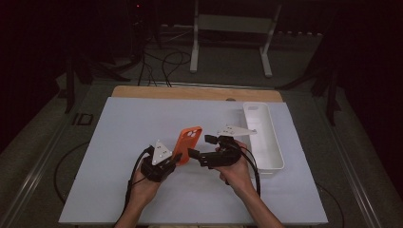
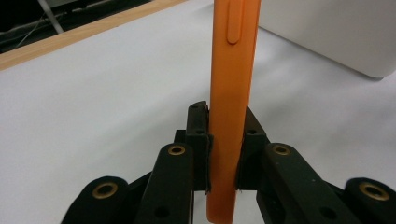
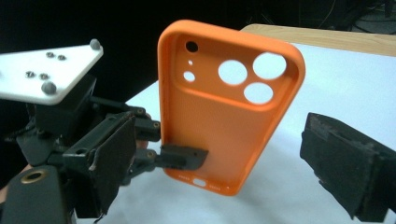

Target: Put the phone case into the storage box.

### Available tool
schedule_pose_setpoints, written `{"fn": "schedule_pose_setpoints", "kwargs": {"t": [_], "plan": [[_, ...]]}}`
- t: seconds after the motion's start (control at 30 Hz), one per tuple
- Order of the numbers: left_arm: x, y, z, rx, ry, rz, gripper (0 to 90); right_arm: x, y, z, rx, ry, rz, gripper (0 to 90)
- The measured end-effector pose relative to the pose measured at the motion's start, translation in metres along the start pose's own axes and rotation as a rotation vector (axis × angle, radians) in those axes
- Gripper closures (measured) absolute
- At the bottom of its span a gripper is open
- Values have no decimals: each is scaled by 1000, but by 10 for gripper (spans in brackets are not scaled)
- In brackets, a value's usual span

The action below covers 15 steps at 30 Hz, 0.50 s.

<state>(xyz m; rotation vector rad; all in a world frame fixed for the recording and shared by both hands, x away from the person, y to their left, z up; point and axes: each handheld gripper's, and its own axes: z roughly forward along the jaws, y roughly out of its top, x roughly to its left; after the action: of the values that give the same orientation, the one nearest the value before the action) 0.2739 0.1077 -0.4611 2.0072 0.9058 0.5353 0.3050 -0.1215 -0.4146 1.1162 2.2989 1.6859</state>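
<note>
An orange phone case (image 1: 189, 141) stands upright above the white table (image 1: 142, 123), hollow side with its camera holes (image 3: 247, 79) facing the right gripper. My left gripper (image 1: 177, 157) is shut on the case's lower end. In the left gripper view the case (image 2: 231, 93) shows edge-on, pinched between the two pads (image 2: 198, 140). My right gripper (image 1: 199, 146) points left at the case from the right. Its pads (image 3: 112, 158) stand wide open on either side of the case (image 3: 219, 121) and do not touch it.
A long white tray (image 1: 274, 142) lies on the table to the right of the right hand. The table's wooden far edge (image 1: 190, 91) runs behind. Cables (image 1: 133, 180) trail from both grippers toward the person's forearms.
</note>
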Motion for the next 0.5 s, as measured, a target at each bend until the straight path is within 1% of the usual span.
{"fn": "schedule_pose_setpoints", "kwargs": {"t": [0.2,0.3,0.37,0.43,0.5], "plan": [[-3,0,0,0,8,10,803,2,4,3,-9,-9,21,87],[-3,-1,0,-3,14,12,803,1,5,3,-23,-17,32,82],[-4,0,0,-3,15,14,803,0,6,3,-32,-29,49,79],[-5,-1,0,0,19,20,804,-2,7,4,-38,-30,66,79],[-6,-1,1,5,14,25,803,-3,7,5,-43,-26,75,79]]}}
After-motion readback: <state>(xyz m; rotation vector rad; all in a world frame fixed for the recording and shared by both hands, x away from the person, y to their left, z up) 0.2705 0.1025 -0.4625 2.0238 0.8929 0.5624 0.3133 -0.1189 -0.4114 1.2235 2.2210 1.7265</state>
